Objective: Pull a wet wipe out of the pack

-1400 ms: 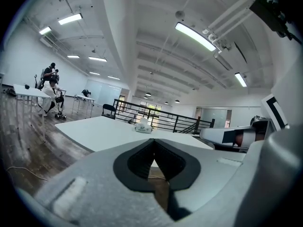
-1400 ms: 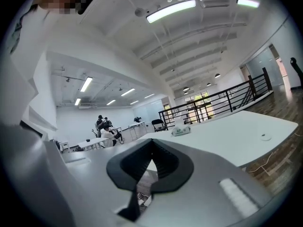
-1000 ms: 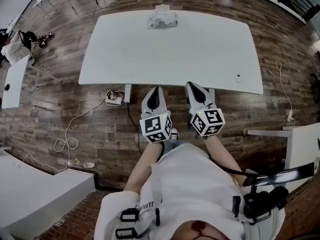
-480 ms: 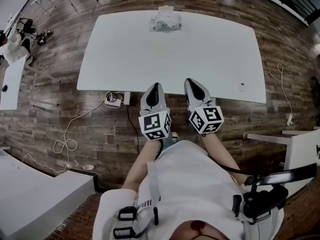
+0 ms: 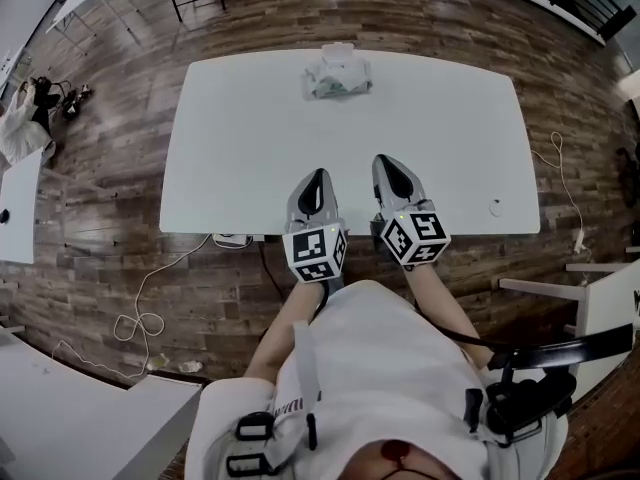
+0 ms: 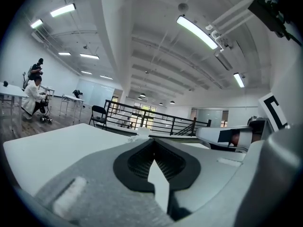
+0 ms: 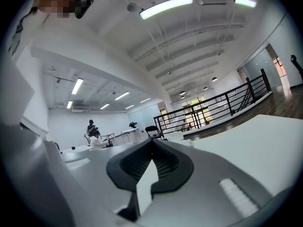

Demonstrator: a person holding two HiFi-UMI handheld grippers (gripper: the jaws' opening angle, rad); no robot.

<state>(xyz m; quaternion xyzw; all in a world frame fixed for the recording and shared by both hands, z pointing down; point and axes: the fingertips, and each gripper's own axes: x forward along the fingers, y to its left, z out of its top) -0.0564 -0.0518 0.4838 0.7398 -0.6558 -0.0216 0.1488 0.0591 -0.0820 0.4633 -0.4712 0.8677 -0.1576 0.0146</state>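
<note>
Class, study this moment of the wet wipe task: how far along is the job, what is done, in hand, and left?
Done: nothing yet; the wet wipe pack sits at the far edge of the table, touched by neither gripper. In hand: the left gripper and right gripper hang over the near edge, jaws together, empty. Left: reach the pack, grip a wipe, pull it out.

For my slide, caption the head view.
Shut left claw and right claw above the table, wet wipe pack far ahead.

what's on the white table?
Wipe pack at the far edge of the table, small round thing near the right corner. Left gripper and right gripper cover part of the near edge.
</note>
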